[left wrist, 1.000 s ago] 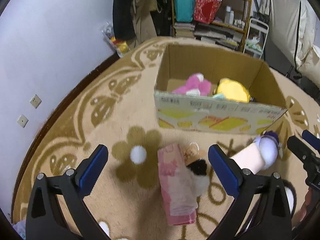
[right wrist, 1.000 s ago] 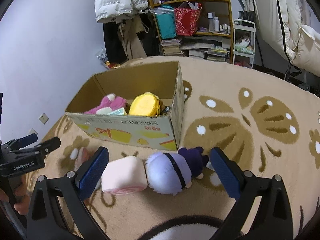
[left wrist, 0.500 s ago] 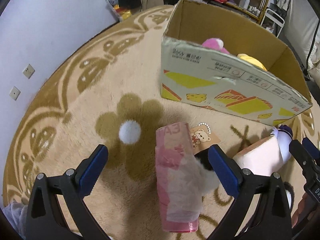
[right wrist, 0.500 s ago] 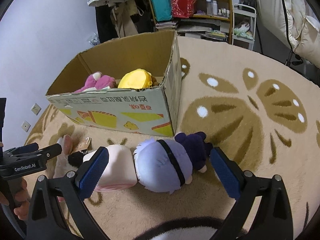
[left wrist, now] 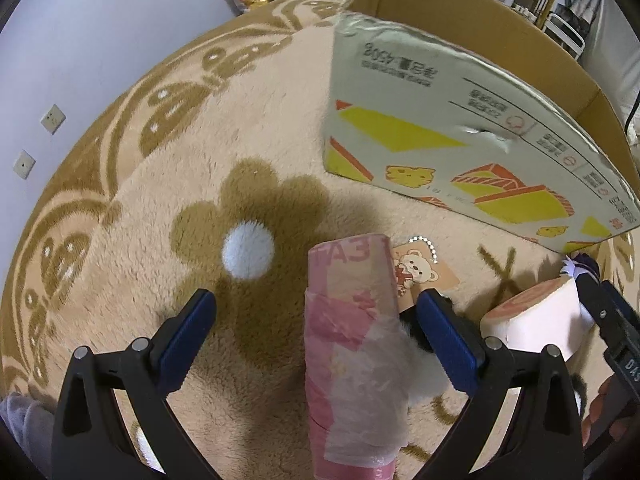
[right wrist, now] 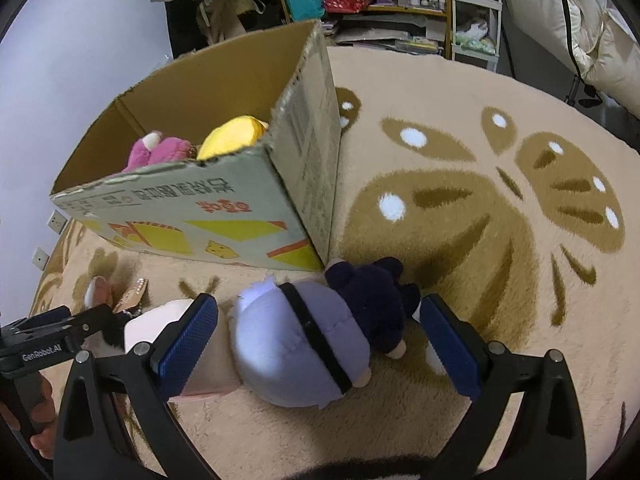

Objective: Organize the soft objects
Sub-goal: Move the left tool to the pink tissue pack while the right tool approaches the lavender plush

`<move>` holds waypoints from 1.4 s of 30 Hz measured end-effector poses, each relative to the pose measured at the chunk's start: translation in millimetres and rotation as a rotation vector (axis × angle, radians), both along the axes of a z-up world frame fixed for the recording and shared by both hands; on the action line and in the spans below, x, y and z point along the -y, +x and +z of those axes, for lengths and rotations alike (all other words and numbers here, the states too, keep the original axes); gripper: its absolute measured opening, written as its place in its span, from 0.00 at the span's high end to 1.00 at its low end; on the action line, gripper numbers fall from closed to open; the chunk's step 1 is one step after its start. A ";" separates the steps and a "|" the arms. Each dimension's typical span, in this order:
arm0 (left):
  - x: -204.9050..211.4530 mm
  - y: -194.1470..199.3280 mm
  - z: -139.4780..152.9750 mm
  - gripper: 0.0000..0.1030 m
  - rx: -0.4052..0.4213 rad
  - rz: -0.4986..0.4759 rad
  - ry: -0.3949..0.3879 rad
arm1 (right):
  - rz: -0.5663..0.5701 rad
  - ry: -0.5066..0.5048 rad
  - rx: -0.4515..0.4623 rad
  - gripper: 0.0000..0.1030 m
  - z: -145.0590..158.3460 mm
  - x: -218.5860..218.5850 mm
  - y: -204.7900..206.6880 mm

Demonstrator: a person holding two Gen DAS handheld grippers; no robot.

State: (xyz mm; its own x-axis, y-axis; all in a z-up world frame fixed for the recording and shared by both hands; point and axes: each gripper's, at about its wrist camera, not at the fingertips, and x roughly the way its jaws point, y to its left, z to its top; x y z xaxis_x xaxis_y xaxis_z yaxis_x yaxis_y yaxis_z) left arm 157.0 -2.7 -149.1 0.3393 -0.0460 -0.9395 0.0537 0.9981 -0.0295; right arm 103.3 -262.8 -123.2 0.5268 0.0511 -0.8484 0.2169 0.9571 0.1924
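A pink wrapped plush (left wrist: 352, 344) lies on the rug between the open jaws of my left gripper (left wrist: 316, 320), with a bear tag (left wrist: 420, 276) beside it. My right gripper (right wrist: 318, 332) is open around a lavender-headed plush doll (right wrist: 296, 352) with a dark navy body (right wrist: 372, 300). A pink roll-shaped cushion (right wrist: 152, 328) lies to its left and also shows in the left wrist view (left wrist: 536, 324). The cardboard box (right wrist: 192, 216) holds a pink plush (right wrist: 156, 152) and a yellow plush (right wrist: 232, 136).
The beige rug (right wrist: 480, 240) has brown flower and leaf patterns. Shelves with bags and books (right wrist: 360, 0) stand behind the box. White bedding (right wrist: 592, 32) is at the right. A wall with sockets (left wrist: 36, 140) is at the left.
Both grippers have moved down and forward. The pink wrapped plush now sits between the left jaws and the lavender doll between the right jaws. Both stay open.
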 end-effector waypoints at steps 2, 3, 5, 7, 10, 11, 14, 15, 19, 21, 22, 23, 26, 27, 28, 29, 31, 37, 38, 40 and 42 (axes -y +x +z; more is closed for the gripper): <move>-1.8 1.5 -2.1 0.03 -0.011 0.008 -0.017 | -0.001 0.000 -0.014 0.00 -4.1 0.4 2.1; -2.3 2.3 -3.0 0.03 -0.014 0.010 -0.022 | -0.003 0.001 -0.018 0.00 -5.4 0.9 2.6; -3.8 3.4 -3.7 0.03 -0.016 0.017 -0.022 | -0.005 0.006 -0.027 0.00 -8.9 1.7 4.4; -5.5 5.3 -6.2 0.03 -0.020 0.039 -0.008 | -0.007 0.010 -0.036 0.00 -11.9 2.5 5.7; -9.1 9.7 -9.0 0.04 -0.020 0.053 -0.001 | -0.015 0.014 -0.035 0.00 -13.8 3.1 6.7; -9.1 10.6 -9.2 0.04 -0.018 0.055 0.004 | -0.017 0.011 -0.032 0.00 -13.7 3.6 6.7; -8.4 13.4 -11.9 0.04 -0.016 0.054 0.032 | -0.014 0.011 -0.036 0.00 -16.0 3.6 8.4; -9.1 14.9 -13.5 0.04 -0.023 0.061 0.031 | -0.014 0.011 -0.037 0.00 -16.6 4.4 8.7; -16.5 19.5 -20.8 0.04 -0.052 0.099 0.030 | -0.014 0.010 -0.039 0.00 -18.0 4.3 10.2; -17.5 20.6 -23.4 0.04 -0.057 0.098 0.054 | -0.009 -0.003 -0.043 0.00 -17.6 3.2 12.4; -16.6 20.8 -24.2 0.05 -0.059 0.093 0.063 | -0.008 -0.006 -0.045 0.00 -18.3 3.1 13.3; -15.3 20.9 -24.8 0.06 -0.059 0.088 0.071 | -0.008 -0.007 -0.047 0.00 -19.1 2.5 13.6; -11.9 21.0 -25.8 0.12 -0.058 0.073 0.082 | -0.015 0.007 -0.050 0.00 -21.0 2.7 15.2; -10.8 20.5 -25.8 0.16 -0.058 0.072 0.085 | -0.018 0.014 -0.053 0.00 -22.2 4.2 15.0; -8.9 19.0 -25.1 0.20 -0.058 0.071 0.091 | -0.023 0.025 -0.057 0.00 -23.5 5.5 15.3; -8.0 18.7 -25.7 0.20 -0.058 0.070 0.098 | -0.026 0.033 -0.060 0.00 -24.2 6.9 16.0; -8.8 18.1 -25.6 0.23 -0.055 0.072 0.098 | -0.031 0.040 -0.067 0.00 -25.3 8.8 16.2; -3.8 7.0 -19.2 0.52 -0.044 0.051 0.064 | -0.027 0.080 -0.089 0.07 -28.6 8.2 15.3; -3.1 4.8 -17.3 0.54 -0.043 0.046 0.061 | -0.027 0.085 -0.087 0.08 -28.8 7.8 14.6; 0.4 2.3 -13.8 0.63 -0.038 0.031 0.052 | -0.024 0.088 -0.083 0.15 -28.4 6.6 13.0; 2.0 0.3 -10.7 0.66 -0.035 0.017 0.036 | -0.018 0.079 -0.075 0.18 -25.6 2.9 9.7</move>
State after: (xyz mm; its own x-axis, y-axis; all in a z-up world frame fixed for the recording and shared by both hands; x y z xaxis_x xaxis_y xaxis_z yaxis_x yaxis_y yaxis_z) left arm 157.3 -4.7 -159.8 0.3067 -0.0063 -0.9518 0.0363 0.9993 0.0051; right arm 113.0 -265.7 -148.8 0.4634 0.1107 -0.8792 0.2504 0.9354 0.2497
